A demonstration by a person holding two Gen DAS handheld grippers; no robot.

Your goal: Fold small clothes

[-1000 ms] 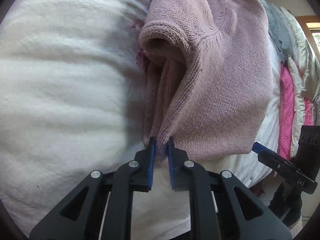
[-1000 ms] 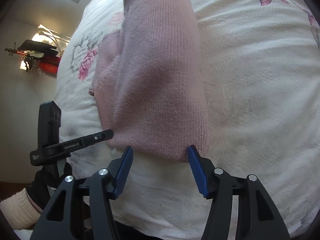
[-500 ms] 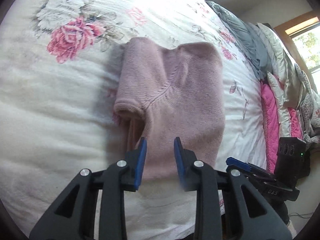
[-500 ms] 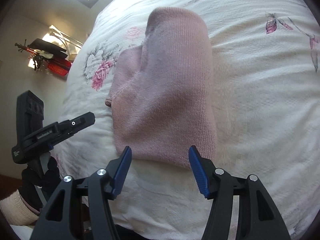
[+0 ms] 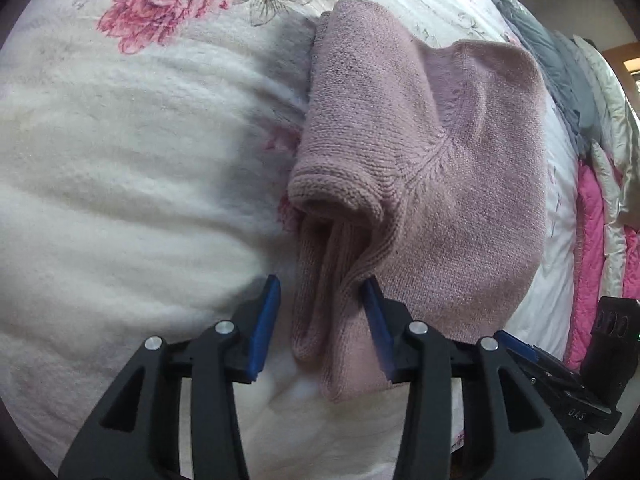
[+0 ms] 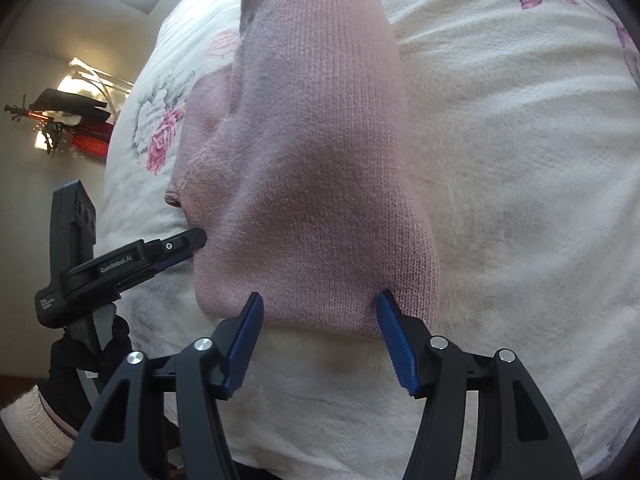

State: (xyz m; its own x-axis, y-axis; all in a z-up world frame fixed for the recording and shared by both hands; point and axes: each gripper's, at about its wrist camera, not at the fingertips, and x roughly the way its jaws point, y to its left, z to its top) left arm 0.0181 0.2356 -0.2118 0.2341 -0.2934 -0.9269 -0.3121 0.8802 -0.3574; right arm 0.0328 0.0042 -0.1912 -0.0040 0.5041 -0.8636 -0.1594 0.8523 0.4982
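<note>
Left wrist view shows a pink knit sweater (image 5: 460, 184) lying on a white floral blanket (image 5: 120, 168), already folded into a compact bundle — a cuffed sleeve opening (image 5: 332, 196) faces the camera, with inner layers bunched beneath it. The left gripper (image 5: 322, 312) has its blue pads spread apart on either side of that bunched near edge, gripping nothing. In the right wrist view the right gripper (image 6: 318, 332) is likewise spread wide at the sweater's (image 6: 320, 160) near hem, its fingertips close to or just touching the knit, nothing clamped between them. The left tool's handle is visible at the left of that view, held by a gloved hand (image 6: 86, 364).

Judging by the lie of the garment, the main folds look done: sleeves tucked in, body doubled over. What seems left is tidying — the loose layers under the sleeve still gape — or one last fold. A pile of quilted bedding (image 5: 600, 200) sits at the far edge, pink among it.
</note>
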